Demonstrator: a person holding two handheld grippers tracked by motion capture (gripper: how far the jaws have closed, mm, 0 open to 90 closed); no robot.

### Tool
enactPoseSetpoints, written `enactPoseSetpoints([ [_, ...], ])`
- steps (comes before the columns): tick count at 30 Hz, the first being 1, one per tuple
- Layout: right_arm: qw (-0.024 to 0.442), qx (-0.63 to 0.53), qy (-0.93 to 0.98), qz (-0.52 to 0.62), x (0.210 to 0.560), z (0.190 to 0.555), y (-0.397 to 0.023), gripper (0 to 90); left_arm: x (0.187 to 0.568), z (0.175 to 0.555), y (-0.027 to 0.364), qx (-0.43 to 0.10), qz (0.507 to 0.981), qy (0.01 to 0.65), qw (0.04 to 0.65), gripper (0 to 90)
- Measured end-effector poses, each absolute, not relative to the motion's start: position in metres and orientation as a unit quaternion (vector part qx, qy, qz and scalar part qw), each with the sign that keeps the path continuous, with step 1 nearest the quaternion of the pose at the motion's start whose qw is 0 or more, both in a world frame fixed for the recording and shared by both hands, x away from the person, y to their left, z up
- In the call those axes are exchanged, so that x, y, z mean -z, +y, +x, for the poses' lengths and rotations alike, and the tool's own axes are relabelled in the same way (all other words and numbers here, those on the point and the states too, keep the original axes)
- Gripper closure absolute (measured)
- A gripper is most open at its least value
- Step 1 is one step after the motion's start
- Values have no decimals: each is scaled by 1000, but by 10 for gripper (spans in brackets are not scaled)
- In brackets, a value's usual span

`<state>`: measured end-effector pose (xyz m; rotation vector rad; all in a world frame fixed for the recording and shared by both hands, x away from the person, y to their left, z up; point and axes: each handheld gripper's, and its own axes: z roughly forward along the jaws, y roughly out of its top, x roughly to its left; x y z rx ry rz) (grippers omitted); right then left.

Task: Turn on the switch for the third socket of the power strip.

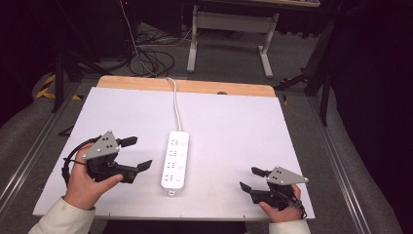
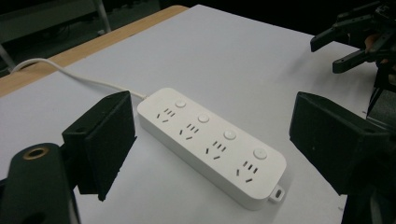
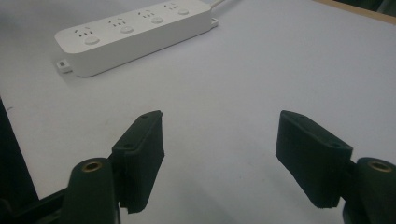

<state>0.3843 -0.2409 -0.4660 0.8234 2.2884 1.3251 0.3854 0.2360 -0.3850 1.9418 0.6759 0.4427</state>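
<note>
White strip [image 1: 176, 160] is lying between both wide, empty tools [image 1: 136, 153] [image 1: 252, 179]; nudging its cord [image 1: 175, 102] risks dragging it across the desk [image 1: 234, 122].

A white sheet [image 1: 234, 126] covers the bench, and a strip of bare wood [image 1: 146, 84] shows along its far edge. Beyond it, on the grey floor [image 1: 229, 63], stands a second table on pale metal legs [image 1: 194, 44], with a tangle of dark cables [image 1: 151, 61] lying beside them. Yellow-and-black striped tape [image 1: 46, 87] marks the floor at far left. Metal rails [image 1: 341, 165] run along both sides.
</note>
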Motion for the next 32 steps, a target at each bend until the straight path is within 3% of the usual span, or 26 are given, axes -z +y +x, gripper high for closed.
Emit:
enactPoseSetpoints([
  [8, 185, -469, 813, 292, 466, 384, -240, 325, 407, 381, 264, -177, 782, 316, 508, 127],
  [18, 186, -469, 812, 293, 466, 384, -241, 321, 435, 375, 290, -190, 789, 300, 502, 106],
  [29, 185, -471, 812, 292, 466, 384, -242, 320, 471, 369, 326, -174, 757, 367, 513, 112],
  [32, 186, -469, 813, 291, 466, 385, -242, 320, 474, 366, 332, -190, 754, 386, 496, 111],
])
